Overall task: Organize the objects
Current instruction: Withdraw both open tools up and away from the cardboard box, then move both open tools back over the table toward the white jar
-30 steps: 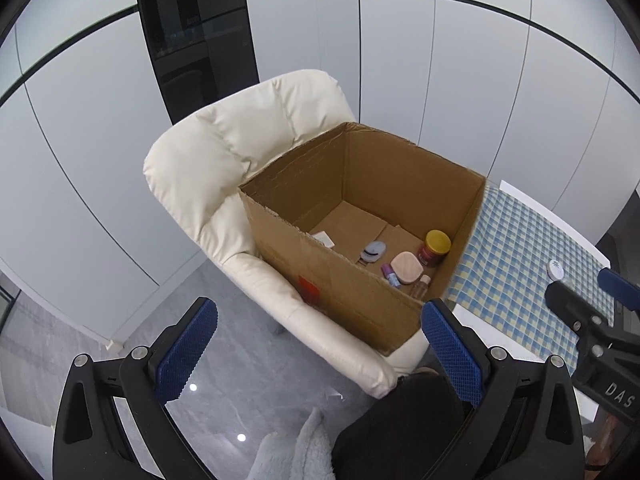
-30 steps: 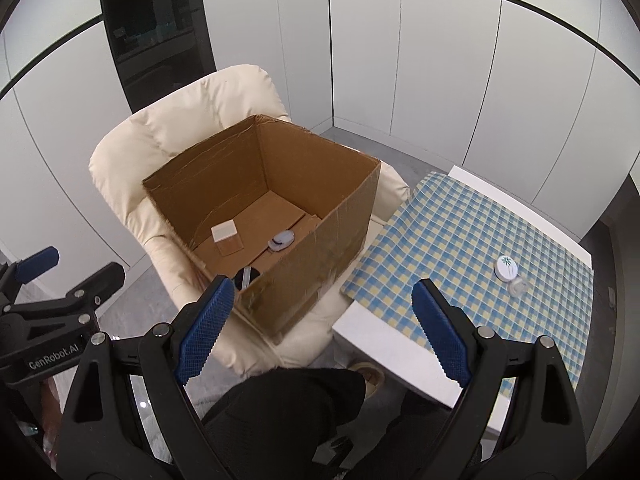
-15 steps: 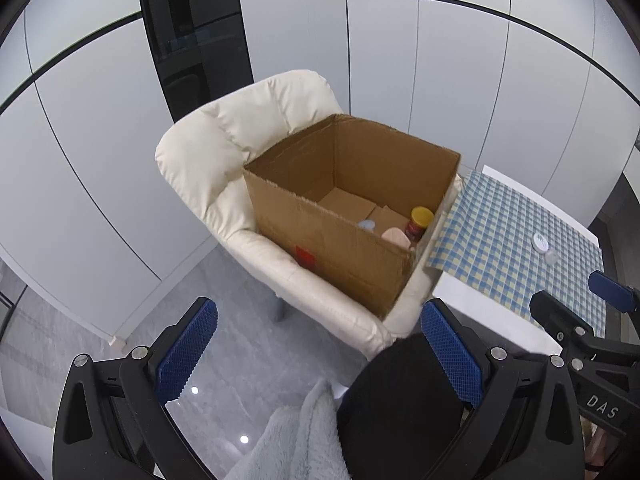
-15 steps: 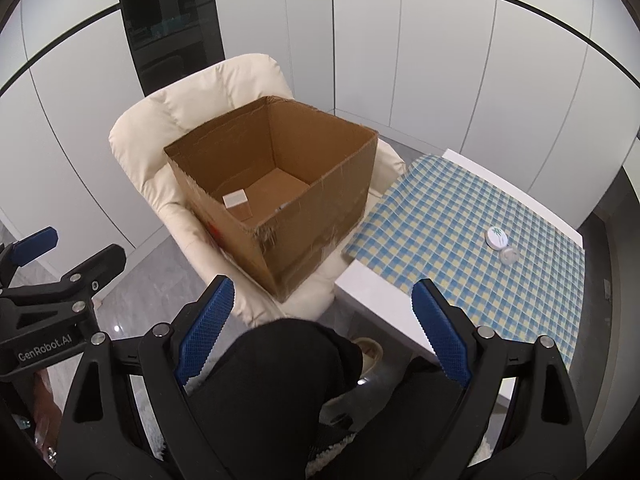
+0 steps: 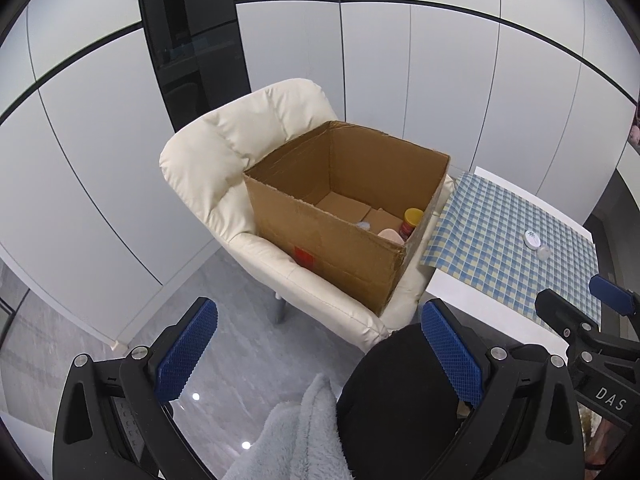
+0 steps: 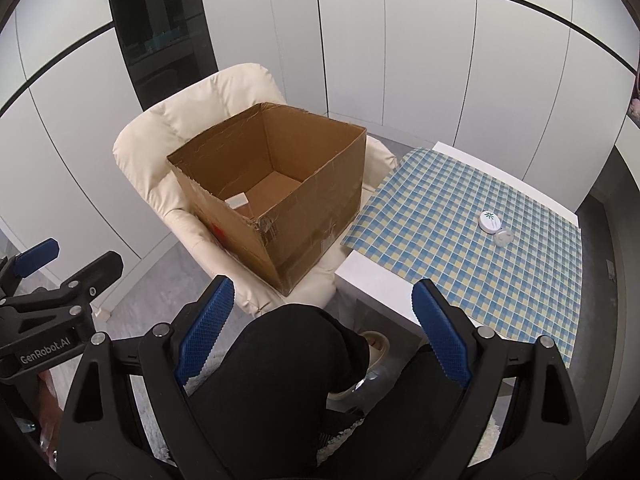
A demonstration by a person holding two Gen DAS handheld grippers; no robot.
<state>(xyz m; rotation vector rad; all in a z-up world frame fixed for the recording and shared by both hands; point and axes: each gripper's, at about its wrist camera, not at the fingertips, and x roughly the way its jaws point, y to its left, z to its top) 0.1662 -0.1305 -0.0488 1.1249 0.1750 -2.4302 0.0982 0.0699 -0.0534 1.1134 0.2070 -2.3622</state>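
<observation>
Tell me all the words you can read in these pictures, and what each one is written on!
"DAS": on the black body of the right gripper, at the edge of the left wrist view; the word runs out of view.
"GenRobot.AI": on the black body of the left gripper, in the right wrist view.
Red label on the cardboard box: too blurred to read.
White round lid on the checked cloth: a green leaf sign, no words.

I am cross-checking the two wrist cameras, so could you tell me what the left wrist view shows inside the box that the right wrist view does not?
Only the left wrist view shows the yellow-lidded jar and a pink item in the box's corner. Only the right wrist view shows a small white block on the box floor. Both show the cardboard box on the cream chair, the checked tablecloth, and the round white container on it.
</observation>
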